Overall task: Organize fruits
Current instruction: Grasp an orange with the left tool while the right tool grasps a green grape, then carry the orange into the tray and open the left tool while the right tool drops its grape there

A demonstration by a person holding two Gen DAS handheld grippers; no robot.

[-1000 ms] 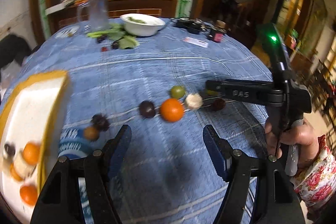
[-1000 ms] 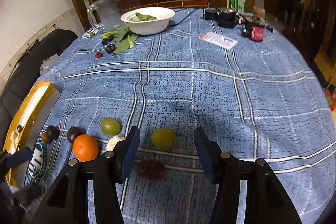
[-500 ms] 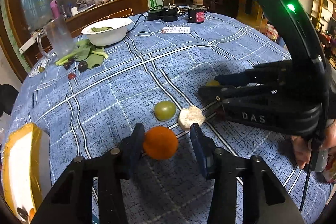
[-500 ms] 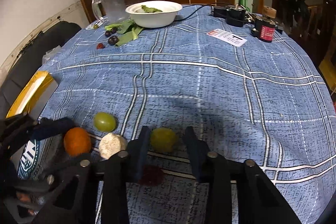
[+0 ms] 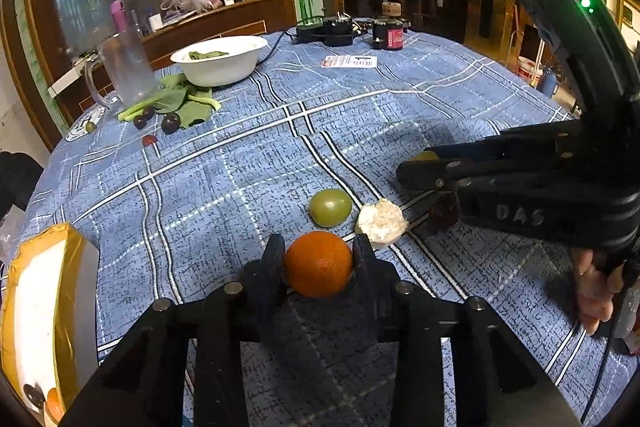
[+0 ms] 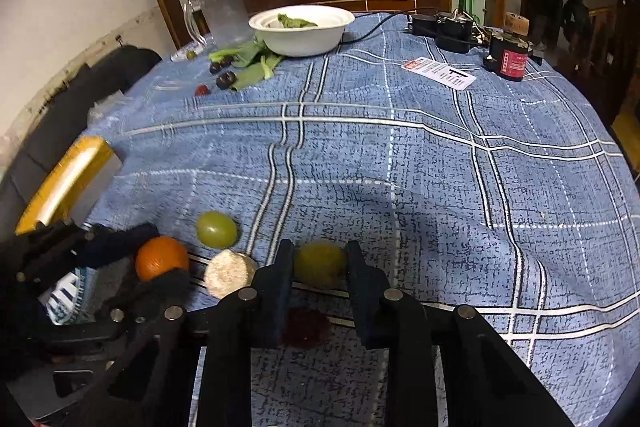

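Note:
An orange [image 5: 319,263] lies on the blue checked tablecloth [image 5: 360,115], between the pads of my left gripper [image 5: 319,254]. The jaws are closing and both pads touch it. In the right wrist view a yellow-green fruit [image 6: 320,265] sits between the pads of my right gripper [image 6: 319,250], which is shut on it. A green grape [image 5: 330,207], a pale round piece [image 5: 381,221] and a dark red fruit [image 6: 306,325] lie close by. The yellow-rimmed tray [image 5: 36,307] at the left holds a few fruits.
At the far side stand a white bowl [image 5: 219,61] with greens, a clear jug [image 5: 128,71], leaves with dark fruits [image 5: 172,123], a card [image 5: 350,61], a dark jar [image 5: 387,33] and cables. A person's hand [image 5: 596,291] holds the right gripper's handle.
My left gripper moved in over the orange and closed its jaws onto it. The right gripper stayed in place and closed onto the yellow-green fruit.

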